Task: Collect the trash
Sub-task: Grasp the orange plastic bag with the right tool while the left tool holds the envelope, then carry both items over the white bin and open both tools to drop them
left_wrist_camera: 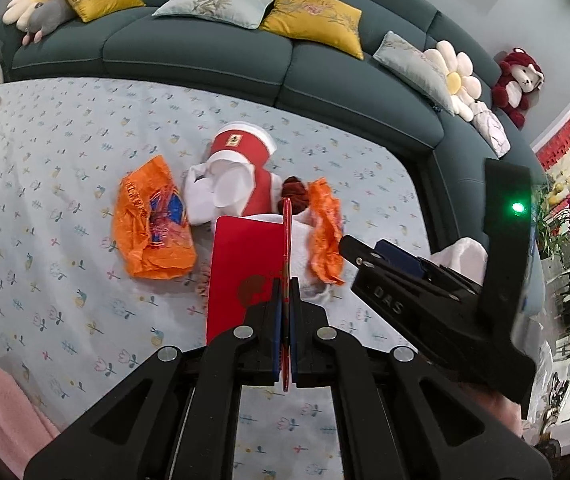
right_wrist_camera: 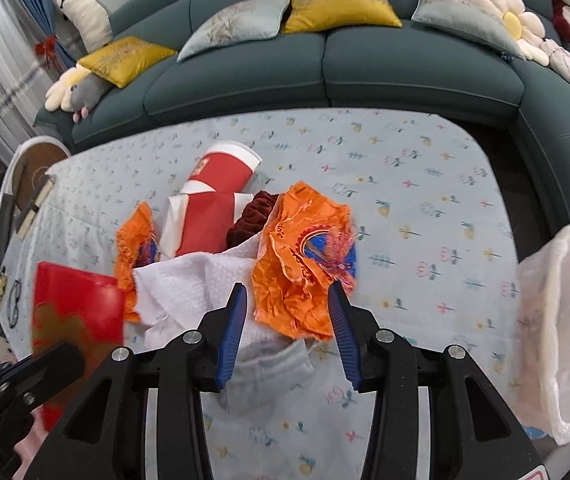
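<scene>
The left gripper (left_wrist_camera: 285,300) holds a red envelope (left_wrist_camera: 245,276). The right gripper (right_wrist_camera: 287,324) is half open over an orange wrapper (right_wrist_camera: 305,260). Next it should squeeze.

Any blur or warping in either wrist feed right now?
Left wrist view: sharp; fisheye bows the sofa and darkens the corners. Right wrist view: the red envelope is motion-smeared; the orange wrapper between the right gripper's open fingers stays crisp.

A dark green sofa (right_wrist_camera: 365,64) stands behind the flower-print tablecloth (right_wrist_camera: 425,200), carrying yellow cushions (right_wrist_camera: 341,2), pale blue cushions (right_wrist_camera: 237,26), a daisy-shaped pillow (right_wrist_camera: 513,24) and a red plush bear (left_wrist_camera: 519,82) at its right end.
</scene>
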The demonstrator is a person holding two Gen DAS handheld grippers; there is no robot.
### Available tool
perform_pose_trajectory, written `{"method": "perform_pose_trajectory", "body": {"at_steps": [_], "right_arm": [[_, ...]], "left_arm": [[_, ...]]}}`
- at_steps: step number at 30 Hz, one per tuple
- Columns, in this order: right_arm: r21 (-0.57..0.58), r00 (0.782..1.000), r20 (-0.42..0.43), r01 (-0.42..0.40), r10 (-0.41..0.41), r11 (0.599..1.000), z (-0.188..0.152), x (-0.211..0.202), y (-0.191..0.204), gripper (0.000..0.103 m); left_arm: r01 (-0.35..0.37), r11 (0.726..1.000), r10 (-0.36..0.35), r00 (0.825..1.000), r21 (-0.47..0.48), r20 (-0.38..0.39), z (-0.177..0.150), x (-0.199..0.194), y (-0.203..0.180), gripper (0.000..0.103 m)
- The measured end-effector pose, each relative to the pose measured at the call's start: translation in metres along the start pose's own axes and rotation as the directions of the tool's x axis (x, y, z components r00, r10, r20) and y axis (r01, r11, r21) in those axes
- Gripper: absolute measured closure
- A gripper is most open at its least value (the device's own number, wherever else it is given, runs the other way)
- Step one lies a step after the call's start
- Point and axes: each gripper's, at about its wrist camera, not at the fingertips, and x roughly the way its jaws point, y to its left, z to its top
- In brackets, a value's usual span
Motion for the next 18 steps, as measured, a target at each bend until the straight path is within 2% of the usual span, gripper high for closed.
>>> {"method": "perform_pose_trajectory", "body": {"at_steps": [5,6,8,12,18], "right_arm": [[-0.002,0.999,-0.037,0.009,-0.009,1.000,0.006,0.027,0.003,0.064],[-0.004,0.999,-0.048,0.008,-0.008,1.000,0.007,0.033,0.003,0.069],[-0.003,0.998,-0.069,0.008,-0.008,1.000,0.005,0.042,0.001,0.087],[0.011,0.998,-0.059,0.007,-0.006,1.000,0.001,0.039,-0.007,0.100],[0.047,0.999,0.019,0.031,-0.032,0.998,0.003,0.001,-0.032,0.102]], "left_arm": [[-0.004,1.000,0.004,1.000,-0.006,-0.015,0.004,0.010,0.009,0.101],[-0.005,1.000,0.005,1.000,-0.005,-0.017,0.005,0.012,0.010,0.101],[-0.007,1.000,0.007,1.000,-0.001,-0.022,0.006,0.014,0.010,0.101],[-0.007,1.000,0.007,1.000,0.006,-0.025,0.008,0.017,0.007,0.101],[0.007,0.999,-0.007,1.000,0.035,-0.021,0.010,0.018,-0.014,0.101]]}}
